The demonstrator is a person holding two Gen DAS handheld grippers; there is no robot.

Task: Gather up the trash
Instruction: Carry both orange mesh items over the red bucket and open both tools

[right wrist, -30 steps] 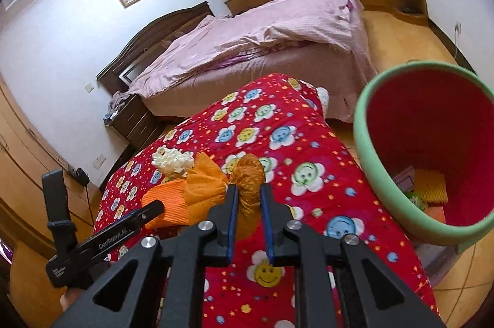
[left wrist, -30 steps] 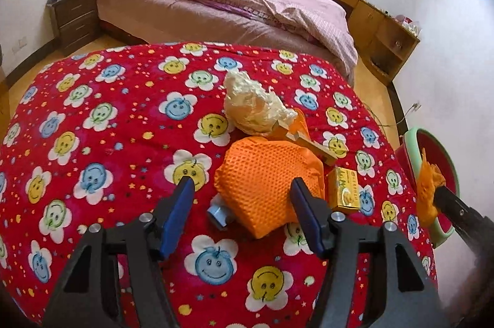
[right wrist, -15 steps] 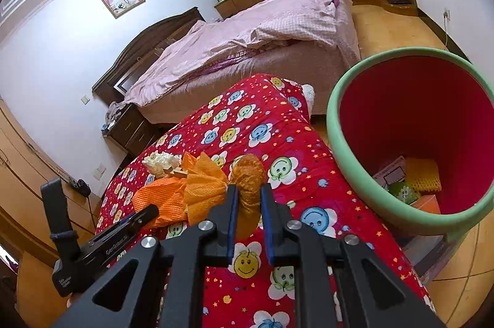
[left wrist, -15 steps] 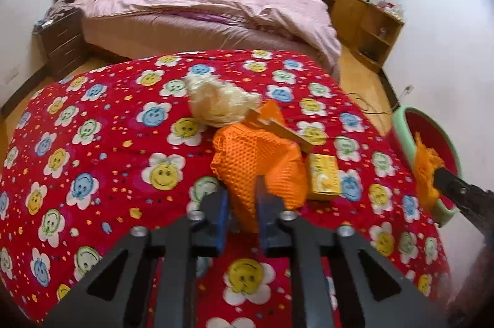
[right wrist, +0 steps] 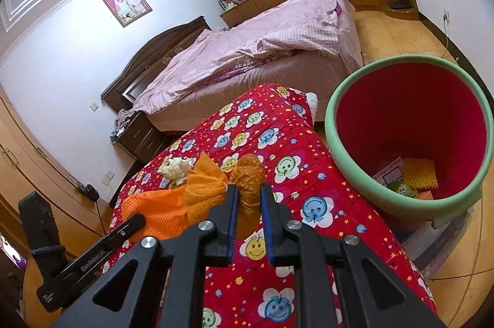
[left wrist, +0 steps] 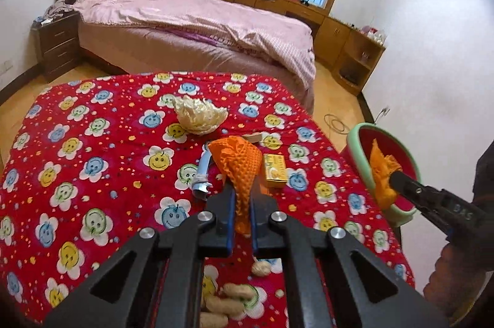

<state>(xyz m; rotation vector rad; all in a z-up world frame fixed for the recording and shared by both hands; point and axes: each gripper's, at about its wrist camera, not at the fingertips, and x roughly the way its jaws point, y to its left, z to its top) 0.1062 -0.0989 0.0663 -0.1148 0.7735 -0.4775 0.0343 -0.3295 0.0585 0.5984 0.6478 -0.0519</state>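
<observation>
My left gripper (left wrist: 240,198) is shut on an orange foam net (left wrist: 239,164) and holds it lifted above the red smiley-flower tablecloth (left wrist: 92,173). My right gripper (right wrist: 249,198) is shut on a crumpled orange-brown wrapper (right wrist: 248,180); it shows in the left wrist view (left wrist: 381,173) in front of the bin. The green-rimmed red bin (right wrist: 410,143) stands beside the table's right edge with trash inside. On the cloth lie a white crumpled foam piece (left wrist: 199,116), a yellow box (left wrist: 274,170), a blue-grey tube (left wrist: 202,173) and a wooden piece (left wrist: 252,137).
Several peanuts (left wrist: 231,297) lie on the cloth under my left gripper. A pink-covered bed (left wrist: 191,28) stands behind the table, a nightstand (left wrist: 55,44) at left, wooden cabinets (left wrist: 349,41) along the far wall. A cable (left wrist: 335,124) lies on the floor.
My left gripper closed on the orange foam net and lifted it, uncovering the tube. My right gripper carried the wrapper nearer the bin.
</observation>
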